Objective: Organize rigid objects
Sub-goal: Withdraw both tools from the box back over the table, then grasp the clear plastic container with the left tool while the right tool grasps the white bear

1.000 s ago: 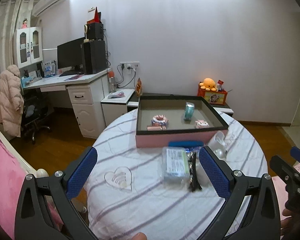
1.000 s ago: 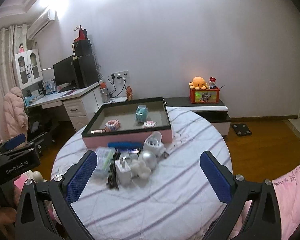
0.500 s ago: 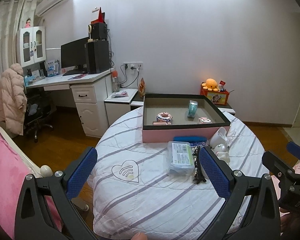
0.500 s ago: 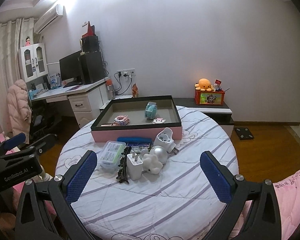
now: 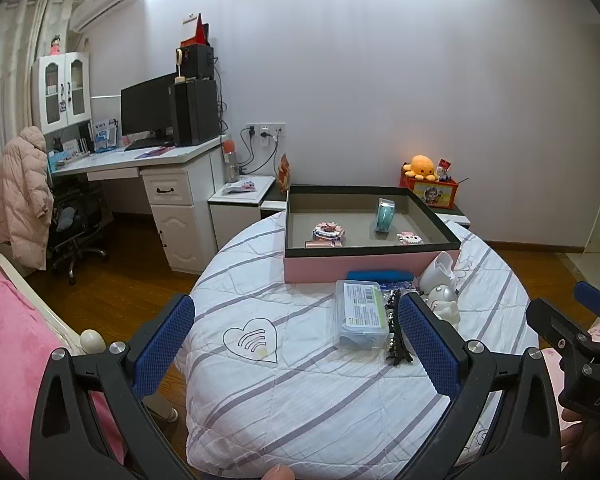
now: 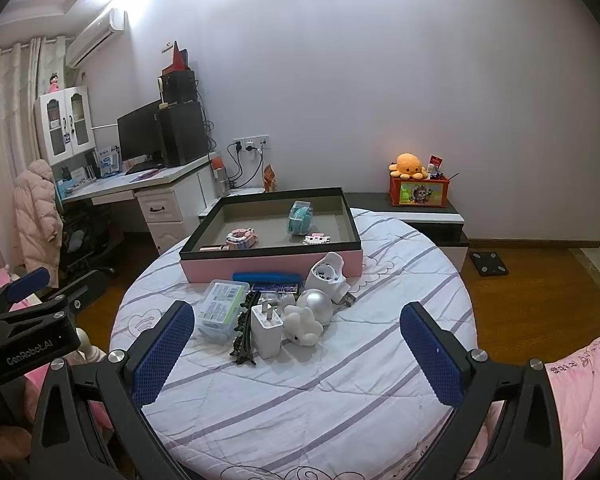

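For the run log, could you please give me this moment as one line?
left gripper: open, empty | right gripper: open, empty | pink box: three items inside | pile: on table, in front of box

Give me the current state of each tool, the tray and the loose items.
Left tool: open, empty.
Right tool: open, empty.
Tray: open-topped, holds a few small items.
Clear plastic case: lid shut, lying flat outside the tray.
White charger: upright, prongs up.
Black hair clip: on the cloth.
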A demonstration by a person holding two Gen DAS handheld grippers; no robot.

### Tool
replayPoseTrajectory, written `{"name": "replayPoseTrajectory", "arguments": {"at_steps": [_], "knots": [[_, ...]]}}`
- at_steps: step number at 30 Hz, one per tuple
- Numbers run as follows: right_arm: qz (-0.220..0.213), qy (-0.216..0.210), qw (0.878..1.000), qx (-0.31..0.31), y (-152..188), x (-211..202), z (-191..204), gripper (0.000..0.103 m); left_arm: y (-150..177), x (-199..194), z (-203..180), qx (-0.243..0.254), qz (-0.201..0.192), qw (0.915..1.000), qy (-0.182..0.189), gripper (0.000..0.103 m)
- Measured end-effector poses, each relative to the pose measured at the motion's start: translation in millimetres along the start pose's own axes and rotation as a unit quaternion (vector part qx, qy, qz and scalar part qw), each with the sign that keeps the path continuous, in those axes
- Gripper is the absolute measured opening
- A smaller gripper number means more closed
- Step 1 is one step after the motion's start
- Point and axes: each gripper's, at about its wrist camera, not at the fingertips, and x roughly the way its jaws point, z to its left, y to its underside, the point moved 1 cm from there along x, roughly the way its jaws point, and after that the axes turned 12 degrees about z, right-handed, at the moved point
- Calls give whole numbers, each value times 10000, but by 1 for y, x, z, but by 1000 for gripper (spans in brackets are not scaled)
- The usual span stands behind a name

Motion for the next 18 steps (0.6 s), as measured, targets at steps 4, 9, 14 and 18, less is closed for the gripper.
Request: {"name": "replayPoseTrajectory", "arguments": {"at_steps": [4,9,14,18], "knots": [[22,-15,10000,-16,0,1,0,103,1,-1,1,-2,3,10000,9,103],[36,-7,10000,-30,0,2,0,103,1,-1,1,-3,20,10000,11,103],[97,23,9999,-25,2,8,-2,103,8,10,3,-11,138,9999,19,103],[218,49,9997,-36,4,18,-5,103,14,25,2,8,317,9995,40,103]]}}
